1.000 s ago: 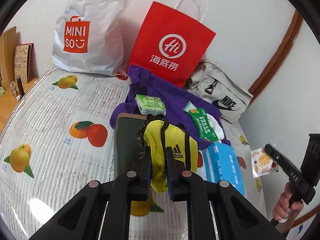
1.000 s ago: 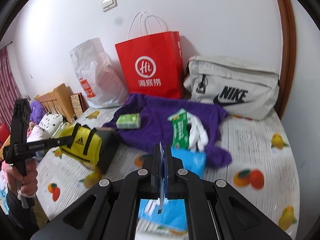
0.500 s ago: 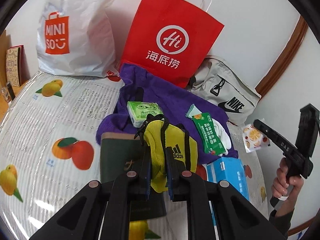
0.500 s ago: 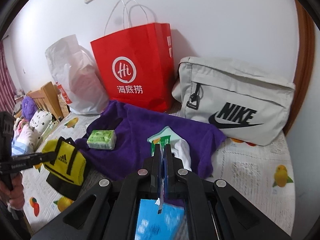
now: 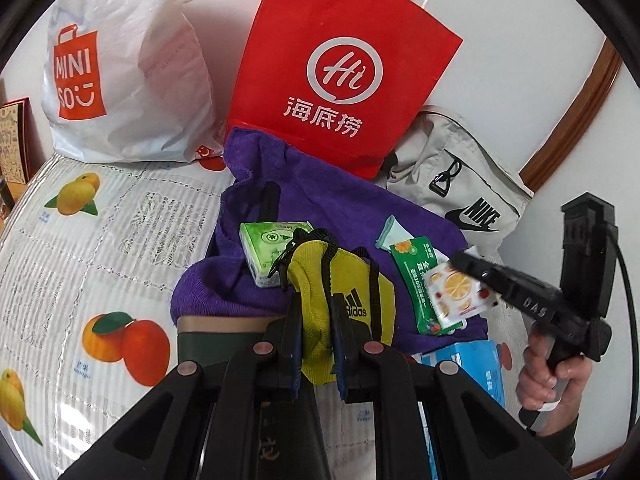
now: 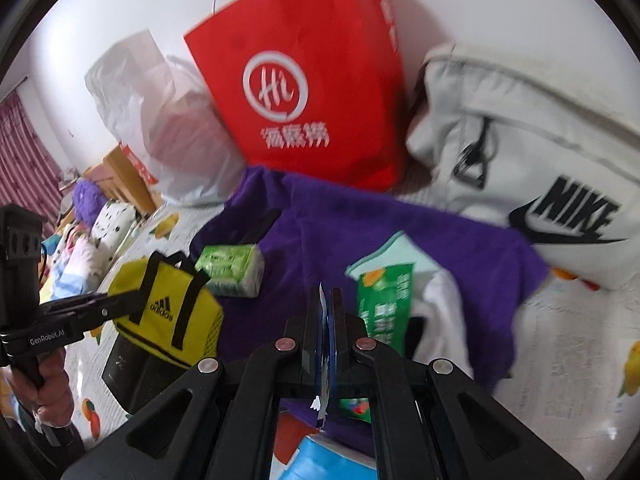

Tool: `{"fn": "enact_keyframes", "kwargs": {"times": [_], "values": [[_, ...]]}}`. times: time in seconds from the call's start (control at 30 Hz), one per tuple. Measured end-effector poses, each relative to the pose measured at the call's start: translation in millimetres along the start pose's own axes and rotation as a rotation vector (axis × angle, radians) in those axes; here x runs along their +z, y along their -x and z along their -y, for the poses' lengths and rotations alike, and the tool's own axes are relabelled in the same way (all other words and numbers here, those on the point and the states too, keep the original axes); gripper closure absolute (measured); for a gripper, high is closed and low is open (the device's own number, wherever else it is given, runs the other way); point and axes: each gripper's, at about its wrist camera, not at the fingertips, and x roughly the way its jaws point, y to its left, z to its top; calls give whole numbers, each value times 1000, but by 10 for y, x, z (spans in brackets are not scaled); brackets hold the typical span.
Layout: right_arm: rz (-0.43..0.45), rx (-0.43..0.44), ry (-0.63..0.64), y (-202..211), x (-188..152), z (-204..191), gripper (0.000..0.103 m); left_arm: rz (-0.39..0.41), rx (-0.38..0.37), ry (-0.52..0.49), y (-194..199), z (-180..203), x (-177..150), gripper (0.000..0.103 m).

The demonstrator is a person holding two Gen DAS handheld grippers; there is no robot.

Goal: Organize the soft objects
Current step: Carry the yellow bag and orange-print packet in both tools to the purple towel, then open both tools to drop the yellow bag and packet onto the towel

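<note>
Left gripper (image 5: 318,344) clamps yellow pouch (image 5: 344,300); right gripper (image 6: 323,334) pinches fruit-print packet (image 5: 456,294). Step: stowing packet. Next: likely guide packet into pouch mouth.

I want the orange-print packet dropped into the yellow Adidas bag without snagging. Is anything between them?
Nothing visible. The orange-print packet, pinched in the right gripper, hangs beside the yellow Adidas bag held by the left gripper, above the purple towel; whether the bag's mouth is open can't be seen.

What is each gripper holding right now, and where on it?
Left gripper pinches the yellow bag by its lower fabric edge. Right gripper clamps a small packet by its edge.
</note>
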Motion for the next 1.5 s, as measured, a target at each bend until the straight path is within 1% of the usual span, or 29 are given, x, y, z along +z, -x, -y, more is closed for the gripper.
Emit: {"fn": "enact_keyframes", "kwargs": {"times": [0.07,0.23,0.3,0.37,0.4,0.43,0.47,0.63,0.77,0.83,0.9,1.0,1.07,1.13,1.17,1.23,1.33,1.37,1.4,1.47,1.5], "values": [[-20,9,2,-87,-4,-22,100,-1,-1,5,-35,1,17,90],[-72,-20,39,-249,-28,-51,99,-14,11,6,-137,17,63,90],[-84,-39,43,-280,-33,-28,96,-21,15,3,-186,34,89,90],[-91,-51,45,-287,-38,-10,83,-28,20,0,-238,56,118,90],[-88,-63,47,-274,-43,1,79,-32,23,-2,-269,70,132,90],[-85,-73,52,-257,-48,0,72,-34,25,-3,-294,81,140,90],[-80,-85,59,-228,-51,-5,71,-36,25,-6,-315,92,144,90],[-48,-142,93,5,-54,-19,70,-52,10,-1,-431,161,190,90],[-57,-199,98,182,-60,-29,69,-69,4,-14,-568,257,222,90],[-53,-222,95,281,-76,-30,69,-84,10,-15,-664,286,223,90],[-37,-226,99,387,-109,-41,69,-96,16,-21,-730,307,216,90],[-13,-249,103,570,-171,-52,69,-104,50,-42,-802,339,196,89],[-7,-261,97,654,-200,-47,65,-106,59,-45,-810,349,194,88],[4,-286,96,751,-237,-37,64,-108,69,-52,-806,361,200,88],[21,-299,90,815,-255,-26,62,-110,79,-60,-809,372,202,86],[35,-291,73,907,-283,8,58,-117,87,-64,-813,372,211,82],[48,-295,59,1014,-310,24,58,-119,85,-56,-773,361,224,74],[47,-298,62,1037,-317,21,58,-118,88,-59,-751,363,225,67],[46,-299,64,1045,-317,15,58,-115,93,-63,-724,367,223,58],[44,-308,66,1071,-318,4,58,-93,101,-77,-619,381,213,51],[45,-309,69,1097,-326,-9,58,-78,107,-85,-550,391,206,51]]}}
